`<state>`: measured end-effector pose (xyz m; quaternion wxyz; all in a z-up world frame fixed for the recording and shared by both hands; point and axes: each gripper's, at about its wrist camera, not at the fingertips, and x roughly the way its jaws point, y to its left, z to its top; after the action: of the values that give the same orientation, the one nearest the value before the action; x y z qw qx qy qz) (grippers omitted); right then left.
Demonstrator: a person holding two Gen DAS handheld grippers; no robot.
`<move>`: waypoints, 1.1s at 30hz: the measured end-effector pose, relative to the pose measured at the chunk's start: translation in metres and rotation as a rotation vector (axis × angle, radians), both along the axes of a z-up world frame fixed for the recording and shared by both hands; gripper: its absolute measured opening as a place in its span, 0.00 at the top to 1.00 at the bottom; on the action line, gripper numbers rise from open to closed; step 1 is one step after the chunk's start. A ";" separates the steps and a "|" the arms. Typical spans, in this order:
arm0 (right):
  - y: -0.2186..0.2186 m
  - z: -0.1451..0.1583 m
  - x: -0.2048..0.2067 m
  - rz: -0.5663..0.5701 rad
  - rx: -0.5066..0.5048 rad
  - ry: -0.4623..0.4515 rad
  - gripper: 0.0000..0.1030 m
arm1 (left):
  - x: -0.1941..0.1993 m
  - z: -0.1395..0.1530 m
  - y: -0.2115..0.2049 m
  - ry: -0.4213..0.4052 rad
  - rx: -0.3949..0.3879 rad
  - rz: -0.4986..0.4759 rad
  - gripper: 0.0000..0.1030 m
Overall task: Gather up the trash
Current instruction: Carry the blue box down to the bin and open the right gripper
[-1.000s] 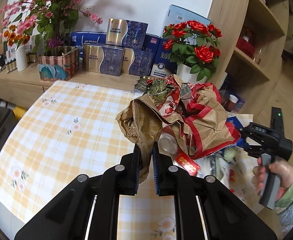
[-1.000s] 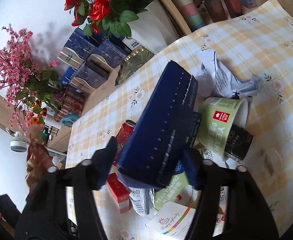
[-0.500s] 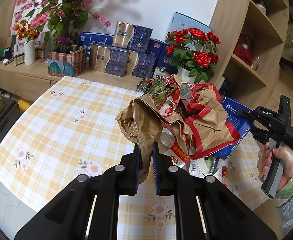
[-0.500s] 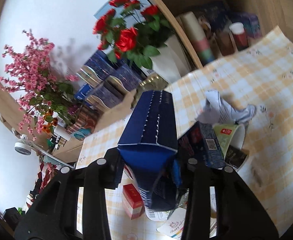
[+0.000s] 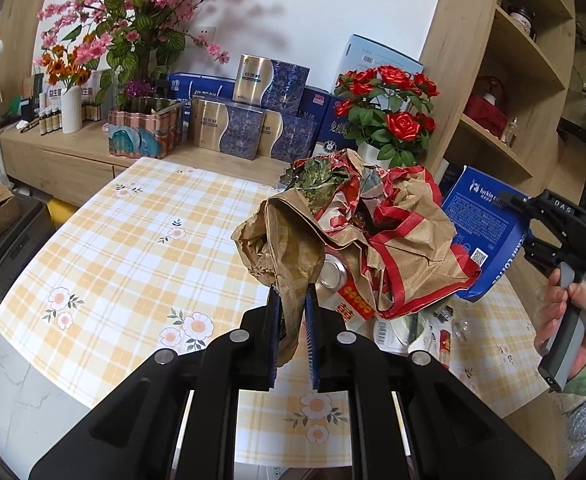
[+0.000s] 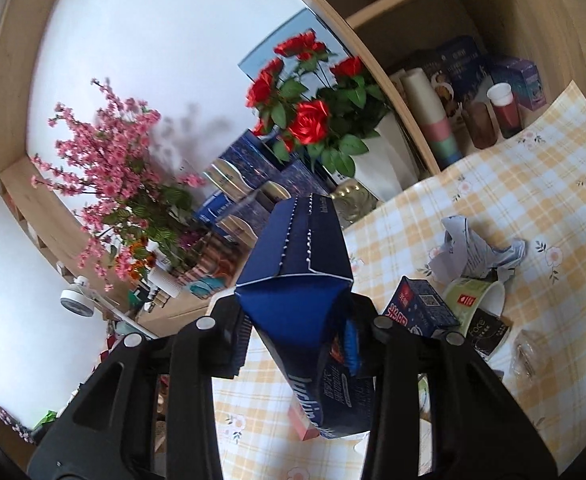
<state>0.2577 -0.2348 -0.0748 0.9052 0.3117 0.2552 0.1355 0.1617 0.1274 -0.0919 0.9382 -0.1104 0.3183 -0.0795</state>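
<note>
Brown paper is filling the middle of the left wrist view: a crumpled paper bag (image 5: 357, 236) with red stripes is hanging over the checked tablecloth (image 5: 133, 248), and the left gripper (image 5: 291, 334) is pinching its loose edge, jaws nearly together on the paper. A drink can (image 5: 333, 274) and green scraps are showing inside the bag's mouth. Just to the right, a blue carton (image 5: 481, 232) is sitting in the right gripper (image 6: 297, 340), whose jaws are clamped on its sides and have been closing in on it; a hand (image 5: 573, 320) is gripping the handle. From the right wrist view the carton (image 6: 305, 280) is raised above the table, one end pointing toward the red roses (image 6: 309, 120). More trash is lying on the cloth below and to the right: a small dark box (image 6: 421, 308), a green and white paper cup (image 6: 475, 300) on its side, and crumpled white paper (image 6: 473, 252)
</note>
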 end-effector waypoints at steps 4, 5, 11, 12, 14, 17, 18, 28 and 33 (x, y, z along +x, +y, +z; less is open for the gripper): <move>-0.002 0.008 -0.023 0.009 -0.012 -0.019 0.63 | -0.016 0.004 -0.007 0.001 -0.005 -0.012 0.89; -0.003 0.010 -0.030 0.011 -0.015 -0.022 0.63 | -0.021 0.004 -0.011 0.001 -0.004 -0.017 0.89; -0.008 0.009 -0.076 0.024 -0.040 -0.018 0.63 | -0.051 0.004 -0.026 0.009 0.006 -0.043 0.89; -0.009 0.008 -0.086 0.028 -0.050 -0.017 0.63 | -0.056 0.004 -0.027 0.011 0.007 -0.047 0.89; -0.010 0.005 -0.102 0.037 -0.065 -0.010 0.63 | -0.068 0.003 -0.031 0.016 0.011 -0.054 0.89; -0.011 -0.004 -0.127 0.057 -0.082 0.018 0.63 | -0.085 0.000 -0.035 0.024 0.016 -0.063 0.89; -0.012 -0.008 -0.134 0.065 -0.087 0.028 0.63 | -0.090 -0.001 -0.036 0.025 0.016 -0.064 0.89; -0.002 -0.054 -0.220 0.232 -0.187 0.094 0.63 | -0.142 -0.016 -0.046 0.056 0.030 -0.092 0.89; 0.008 -0.099 -0.254 0.311 -0.201 0.176 0.63 | -0.162 -0.027 -0.049 0.068 0.041 -0.109 0.89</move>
<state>0.0037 -0.2267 -0.1734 0.8741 0.1873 0.3906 0.2199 -0.0004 0.0779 -0.1188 0.9232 -0.0762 0.3570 -0.1204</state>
